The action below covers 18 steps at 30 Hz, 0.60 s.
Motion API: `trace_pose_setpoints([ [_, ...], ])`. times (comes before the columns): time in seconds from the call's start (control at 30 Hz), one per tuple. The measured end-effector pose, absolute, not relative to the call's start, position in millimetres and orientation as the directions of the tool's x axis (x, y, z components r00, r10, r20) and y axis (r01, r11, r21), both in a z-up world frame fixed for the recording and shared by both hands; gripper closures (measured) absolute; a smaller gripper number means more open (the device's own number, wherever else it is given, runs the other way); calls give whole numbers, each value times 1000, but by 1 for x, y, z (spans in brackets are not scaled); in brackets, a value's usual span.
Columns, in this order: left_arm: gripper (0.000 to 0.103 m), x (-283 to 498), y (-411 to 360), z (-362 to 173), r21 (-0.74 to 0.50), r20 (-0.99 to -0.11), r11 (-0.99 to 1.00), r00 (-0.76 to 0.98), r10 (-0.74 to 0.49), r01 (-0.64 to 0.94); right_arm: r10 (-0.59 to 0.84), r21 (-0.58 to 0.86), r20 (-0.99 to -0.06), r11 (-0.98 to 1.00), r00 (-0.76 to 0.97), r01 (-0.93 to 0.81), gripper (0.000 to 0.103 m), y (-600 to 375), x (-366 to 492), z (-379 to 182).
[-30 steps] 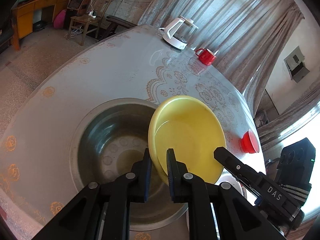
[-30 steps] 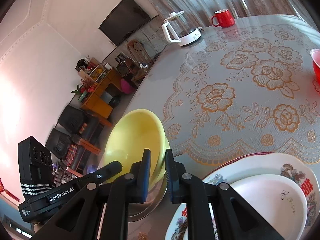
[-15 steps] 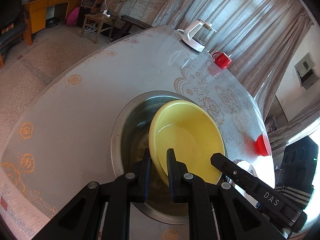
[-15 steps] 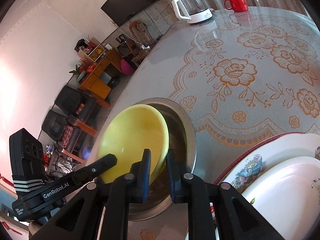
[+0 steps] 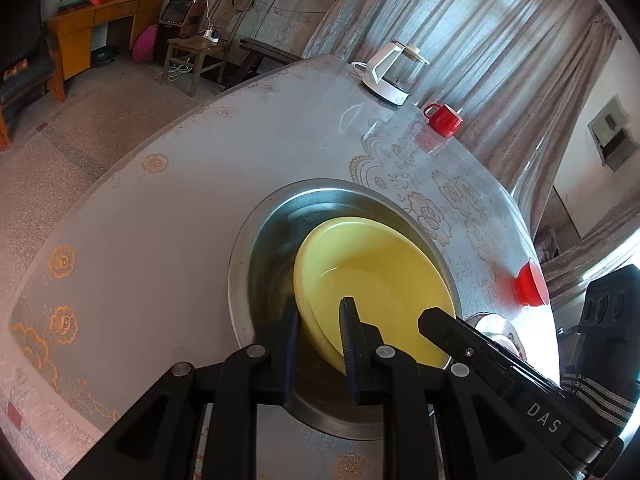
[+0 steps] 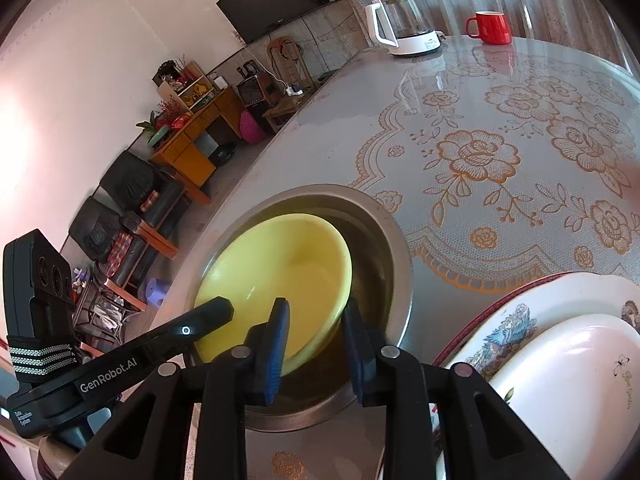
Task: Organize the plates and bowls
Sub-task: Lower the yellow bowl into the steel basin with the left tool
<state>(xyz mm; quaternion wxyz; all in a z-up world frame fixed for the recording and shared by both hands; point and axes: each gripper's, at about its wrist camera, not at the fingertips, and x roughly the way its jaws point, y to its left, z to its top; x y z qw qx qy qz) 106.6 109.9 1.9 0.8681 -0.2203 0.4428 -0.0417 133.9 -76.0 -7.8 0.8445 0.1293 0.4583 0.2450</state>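
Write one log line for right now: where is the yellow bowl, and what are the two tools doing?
yellow bowl: inside metal basin | left tool: jaws just opening, rim between | right tool: jaws just opening, rim between | step: releasing

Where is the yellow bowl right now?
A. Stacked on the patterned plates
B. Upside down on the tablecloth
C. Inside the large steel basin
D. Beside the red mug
C: the yellow bowl sits tilted inside the steel basin, whose rim rings it, far from the red mug and off the patterned plates.
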Motion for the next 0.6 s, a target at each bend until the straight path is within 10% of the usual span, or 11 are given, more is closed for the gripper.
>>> trace_pose_setpoints([
  [0.6,71,101,107,10,-361,-752,923,627,-202,-135,422,263,-743,898,520,-353,69,-60,127,-6],
])
